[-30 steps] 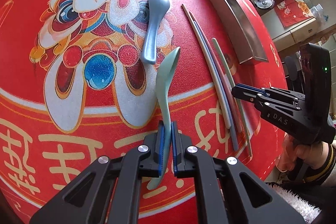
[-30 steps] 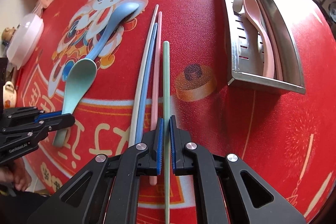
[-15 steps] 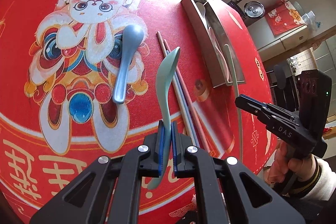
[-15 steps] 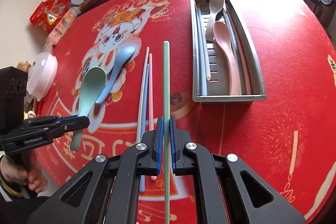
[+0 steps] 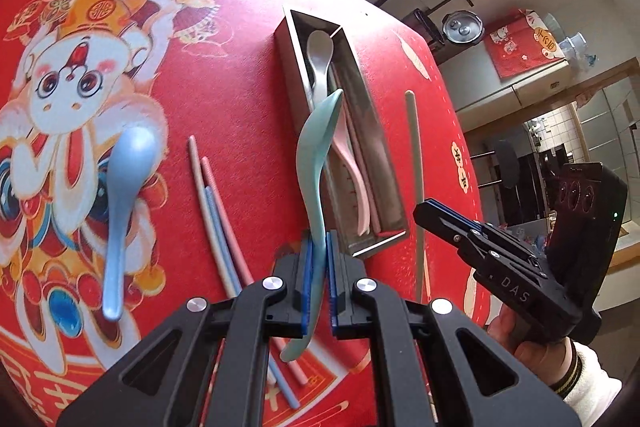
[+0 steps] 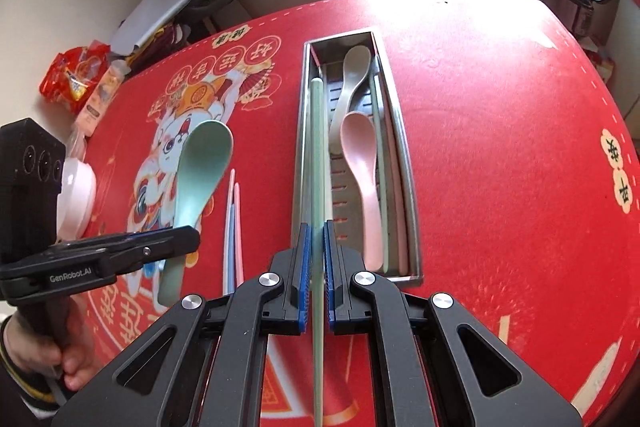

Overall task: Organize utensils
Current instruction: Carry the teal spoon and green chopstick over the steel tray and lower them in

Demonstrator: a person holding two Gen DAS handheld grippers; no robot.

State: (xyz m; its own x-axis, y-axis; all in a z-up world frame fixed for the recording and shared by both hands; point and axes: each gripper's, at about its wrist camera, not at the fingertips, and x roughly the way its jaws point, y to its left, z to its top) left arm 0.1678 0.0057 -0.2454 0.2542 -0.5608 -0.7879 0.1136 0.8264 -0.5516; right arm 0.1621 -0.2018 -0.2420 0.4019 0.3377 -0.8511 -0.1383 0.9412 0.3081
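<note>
**Mia:** What is the left gripper [image 5: 317, 275] holding?

**Ben:** A green spoon [image 5: 316, 163]. The two jaws are squeezed tight on its handle. The bowl of the spoon sticks out in front, up in the air. It looks like it is near the metal tray [image 6: 408, 163], on the tray's left side.

**Mia:** And the right gripper [image 6: 316, 275]?

**Ben:** It is pinched tight on a green chopstick [image 6: 317, 155]. The stick points away, toward the far end of the tray. It seems to hang over the left part of the tray, but I cannot tell if it touches it.

**Mia:** What is in the tray already?

**Ben:** A grey spoon [image 6: 352, 79] at the far end and a pink spoon [image 6: 362, 163] nearer to us. There are some thin sticks along the right wall too. They look like chopsticks, one greenish and one pink, but they are hard to count.

**Mia:** So is the job done?

**Ben:** No. I think it is about half done. The two green things are up in the air and not yet put down.

**Mia:** What else is left?

**Ben:** A blue spoon [image 5: 126, 203] lies on the red tablecloth [image 5: 240, 75], far to the left on the rabbit picture. Between it and the tray lies a little bunch of chopsticks [image 5: 224, 227], pink, blue and a pale one.

**Mia:** So those go in last?

**Ben:** I guess so. First the green spoon and green chopstick, then the blue spoon and the bunch.
</note>
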